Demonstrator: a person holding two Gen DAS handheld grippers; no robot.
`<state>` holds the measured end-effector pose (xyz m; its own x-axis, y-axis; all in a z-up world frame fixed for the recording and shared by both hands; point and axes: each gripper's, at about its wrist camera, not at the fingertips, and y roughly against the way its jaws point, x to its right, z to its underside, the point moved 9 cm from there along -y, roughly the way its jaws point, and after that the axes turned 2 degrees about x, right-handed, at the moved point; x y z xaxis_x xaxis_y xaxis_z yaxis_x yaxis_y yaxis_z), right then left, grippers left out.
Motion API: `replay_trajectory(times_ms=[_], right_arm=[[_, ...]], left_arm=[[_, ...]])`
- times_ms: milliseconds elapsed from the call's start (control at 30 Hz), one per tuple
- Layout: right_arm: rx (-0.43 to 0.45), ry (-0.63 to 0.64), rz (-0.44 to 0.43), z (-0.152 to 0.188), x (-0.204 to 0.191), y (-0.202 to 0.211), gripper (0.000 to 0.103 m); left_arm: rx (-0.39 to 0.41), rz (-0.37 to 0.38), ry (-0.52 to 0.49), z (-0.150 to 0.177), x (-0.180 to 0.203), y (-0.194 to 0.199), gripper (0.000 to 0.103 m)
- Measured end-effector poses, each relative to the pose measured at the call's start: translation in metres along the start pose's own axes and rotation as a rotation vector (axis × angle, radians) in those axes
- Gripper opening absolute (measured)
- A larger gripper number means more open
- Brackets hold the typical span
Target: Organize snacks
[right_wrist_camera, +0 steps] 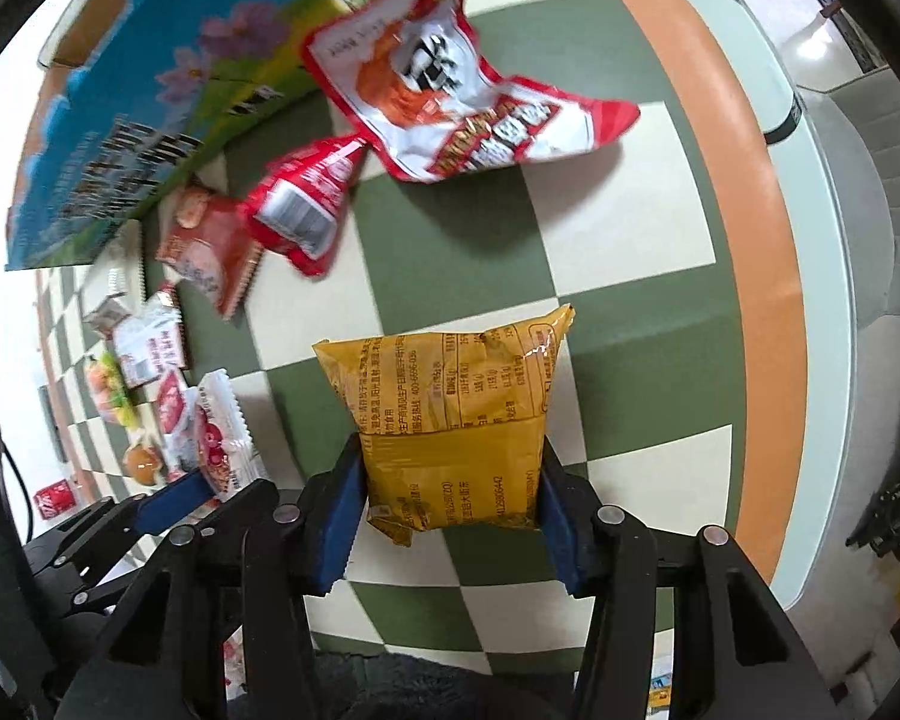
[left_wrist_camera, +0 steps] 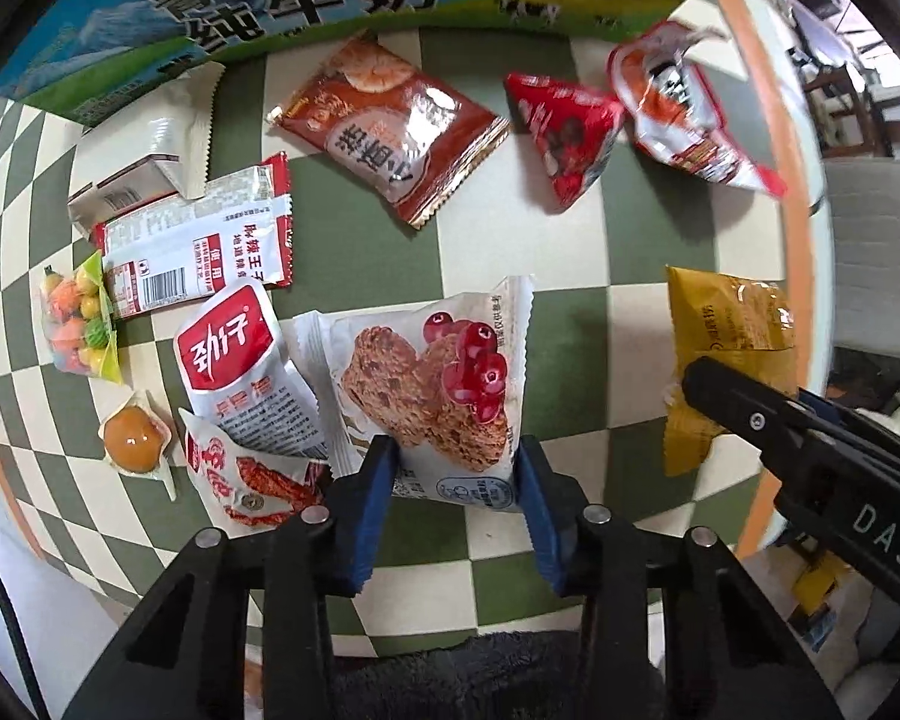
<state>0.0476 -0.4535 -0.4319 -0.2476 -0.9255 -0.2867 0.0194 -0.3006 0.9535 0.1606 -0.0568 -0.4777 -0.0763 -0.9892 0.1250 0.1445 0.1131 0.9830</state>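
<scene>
My left gripper (left_wrist_camera: pixel 456 456) is shut on the lower end of a white packet printed with oat cookies and red berries (left_wrist_camera: pixel 426 384); a blue pad presses on each side. The same packet (right_wrist_camera: pixel 222 450) shows at the left of the right wrist view, in the left gripper's blue fingers (right_wrist_camera: pixel 174 498). My right gripper (right_wrist_camera: pixel 453 468) is shut on a puffy yellow snack bag (right_wrist_camera: pixel 450 396), gripped by its lower half. Both point steeply down at the green and cream checkered tablecloth (left_wrist_camera: pixel 570 264). The yellow bag (left_wrist_camera: pixel 726 324) also appears at the right of the left wrist view.
A blue and green milk carton box (left_wrist_camera: pixel 240 6) stands at the back. Loose packets lie before it: brown-red (left_wrist_camera: pixel 390 126), red triangular (left_wrist_camera: pixel 558 132), red and white (left_wrist_camera: pixel 678 108). Several small snacks crowd the left (left_wrist_camera: pixel 198 246). The table's orange rim (right_wrist_camera: pixel 750 240) runs along the right.
</scene>
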Motion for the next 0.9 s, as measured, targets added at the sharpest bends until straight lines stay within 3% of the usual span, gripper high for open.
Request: replay_trajectory(times_ms=[400, 600, 700, 900], right_arm=[[0.053, -0.007, -0.087, -0.015, -0.006, 0.043, 0.054], [0.087, 0.017, -0.173, -0.014, -0.034, 0.076, 0.054], [0.137, 0.054, -0.217, -0.023, -0.057, 0.110, 0.054], [0.246, 0.116, -0.234, -0.073, -0.100, 0.167, 0.054]], left_arm=[[0.089, 0.154, 0.116, -0.004, -0.061, 0.078, 0.036], [0.192, 0.197, 0.104, -0.042, -0.073, 0.147, 0.031], [0.256, 0.183, 0.082, -0.067, -0.070, 0.172, 0.027], [0.341, 0.121, 0.070, -0.134, -0.084, 0.201, 0.022]])
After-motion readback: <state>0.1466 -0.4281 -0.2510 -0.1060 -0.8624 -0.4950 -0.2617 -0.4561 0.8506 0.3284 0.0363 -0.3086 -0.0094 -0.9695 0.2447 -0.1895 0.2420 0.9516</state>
